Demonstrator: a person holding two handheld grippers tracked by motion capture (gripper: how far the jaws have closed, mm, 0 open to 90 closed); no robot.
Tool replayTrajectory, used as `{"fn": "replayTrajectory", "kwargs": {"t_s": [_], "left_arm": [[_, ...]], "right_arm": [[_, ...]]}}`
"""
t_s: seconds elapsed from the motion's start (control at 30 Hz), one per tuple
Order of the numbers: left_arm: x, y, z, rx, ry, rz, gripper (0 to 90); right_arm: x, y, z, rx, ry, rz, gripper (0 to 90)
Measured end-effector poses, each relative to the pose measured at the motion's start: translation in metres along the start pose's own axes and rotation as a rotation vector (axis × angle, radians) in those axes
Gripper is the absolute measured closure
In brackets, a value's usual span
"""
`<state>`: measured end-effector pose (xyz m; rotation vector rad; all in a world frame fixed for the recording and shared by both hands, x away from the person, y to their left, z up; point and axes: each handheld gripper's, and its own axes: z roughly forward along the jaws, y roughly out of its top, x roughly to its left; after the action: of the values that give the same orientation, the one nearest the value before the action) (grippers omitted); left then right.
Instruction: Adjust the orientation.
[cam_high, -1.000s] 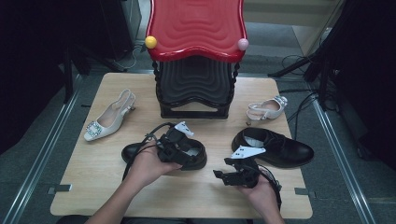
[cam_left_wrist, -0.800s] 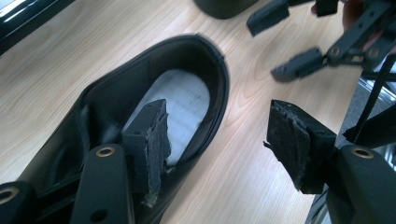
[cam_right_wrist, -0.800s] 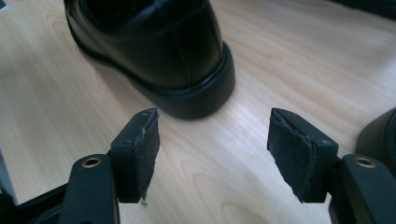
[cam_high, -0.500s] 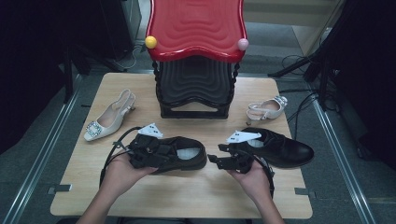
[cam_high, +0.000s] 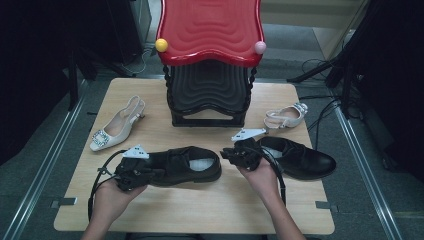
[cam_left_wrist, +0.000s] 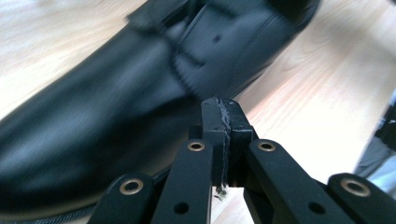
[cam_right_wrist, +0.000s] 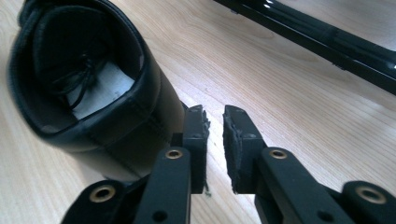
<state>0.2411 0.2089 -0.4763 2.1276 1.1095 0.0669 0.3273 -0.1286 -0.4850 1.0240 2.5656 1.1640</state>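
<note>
Nearest my side of the pale wooden table (cam_high: 200, 210), I have both grippers down at a pair of black leather lace-up shoes. My left gripper (cam_high: 134, 172) sits at the end of the left black shoe (cam_high: 182, 165); in the left gripper view its jaws are pressed together with nothing between them, the tips (cam_left_wrist: 222, 116) just beside the shoe's flank (cam_left_wrist: 116, 107), so I judge it is nudging or steadying rather than gripping. My right gripper (cam_high: 245, 152) rests against the heel of the right black shoe (cam_high: 300, 157); its jaws stand slightly apart, empty, just beside the open collar (cam_right_wrist: 88, 79), probably placed to push the shoe into line with its mate. Farther back, a white slingback pump with a jewelled buckle (cam_high: 116, 125) lies at the left and its partner (cam_high: 285, 117) at the right, flanking a black stacked stool base under a red wavy seat (cam_high: 210, 30), seemingly left for pairing later.
</note>
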Motion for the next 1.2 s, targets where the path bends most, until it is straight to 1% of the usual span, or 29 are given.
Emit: {"fn": "replayTrajectory", "kwargs": {"t_s": [0.03, 0.1, 0.13, 0.17, 0.2, 0.23, 0.27, 0.33, 0.4, 0.47, 0.5, 0.57, 0.6, 0.67, 0.73, 0.8, 0.87, 0.93, 1.0, 1.03, 1.1, 1.2], "left_arm": [[0.002, -0.003, 0.002, -0.001, -0.001, -0.009, 90.0], [0.004, -0.006, 0.005, 0.002, 0.011, -0.018, 90.0], [0.005, -0.008, 0.006, 0.004, 0.023, -0.017, 89.9], [0.006, -0.010, 0.008, 0.000, 0.030, -0.019, 89.9], [0.006, -0.011, 0.011, 0.002, 0.033, -0.020, 89.9], [0.007, -0.011, 0.012, 0.005, 0.037, -0.022, 89.9], [0.008, -0.012, 0.015, 0.011, 0.047, -0.022, 89.9], [0.011, -0.015, 0.018, -0.003, 0.032, -0.044, 90.0], [0.013, -0.017, 0.018, -0.018, 0.017, -0.056, 89.9], [0.014, -0.018, 0.020, -0.022, 0.011, -0.055, 89.9], [0.014, -0.019, 0.021, -0.023, 0.014, -0.051, 89.9], [0.015, -0.019, 0.023, -0.023, 0.012, -0.048, 89.9], [0.015, -0.020, 0.024, -0.021, 0.012, -0.046, 90.0], [0.014, -0.020, 0.025, -0.021, 0.017, -0.041, 89.9], [0.015, -0.020, 0.025, -0.024, 0.018, -0.037, 89.9], [0.017, -0.019, 0.026, -0.027, 0.013, -0.036, 89.9], [0.018, -0.019, 0.027, -0.027, 0.011, -0.032, 90.0], [0.019, -0.018, 0.028, -0.025, 0.013, -0.025, 89.9], [0.018, -0.017, 0.028, -0.023, 0.019, -0.018, 89.9], [0.019, -0.017, 0.028, -0.021, 0.021, -0.014, 89.9], [0.020, -0.016, 0.029, -0.018, 0.016, -0.017, 89.9], [0.022, -0.014, 0.031, -0.020, 0.008, -0.025, 89.9]], "right_arm": [[-0.001, 0.001, 0.003, 0.005, 0.000, -0.003, 82.7], [-0.002, 0.001, 0.006, -0.002, 0.002, -0.007, 87.1], [-0.003, 0.002, 0.009, -0.007, 0.012, 0.002, 88.8], [-0.004, 0.002, 0.011, -0.014, 0.035, 0.018, 90.0], [-0.005, 0.002, 0.014, -0.025, 0.069, 0.036, 90.0], [-0.006, 0.003, 0.016, -0.029, 0.094, 0.046, 90.0], [-0.005, 0.004, 0.018, -0.025, 0.108, 0.047, 90.0], [-0.001, 0.004, 0.021, -0.013, 0.081, 0.019, 90.0], [-0.001, 0.004, 0.021, -0.011, 0.075, 0.017, 90.0], [0.000, 0.003, 0.020, -0.004, 0.080, 0.025, 90.0], [0.000, 0.003, 0.019, 0.001, 0.086, 0.029, 90.0], [0.000, 0.002, 0.018, 0.002, 0.091, 0.025, 90.0], [0.002, 0.000, 0.017, 0.000, 0.089, 0.035, 90.0], [0.004, -0.002, 0.015, 0.002, 0.090, 0.038, 90.0], [0.005, -0.003, 0.014, 0.004, 0.092, 0.028, 90.0], [0.007, -0.006, 0.011, 0.017, 0.114, 0.022, 90.0], [0.007, -0.007, 0.010, 0.020, 0.118, 0.025, 90.0], [0.008, -0.010, 0.008, 0.014, 0.128, 0.029, 90.0], [0.009, -0.015, 0.006, 0.010, 0.148, 0.044, 90.0], [0.009, -0.015, 0.006, 0.010, 0.148, 0.044, 90.0], [0.011, -0.016, 0.004, 0.015, 0.153, 0.040, 90.0], [0.016, -0.019, 0.002, 0.020, 0.146, 0.031, 90.0]]}}
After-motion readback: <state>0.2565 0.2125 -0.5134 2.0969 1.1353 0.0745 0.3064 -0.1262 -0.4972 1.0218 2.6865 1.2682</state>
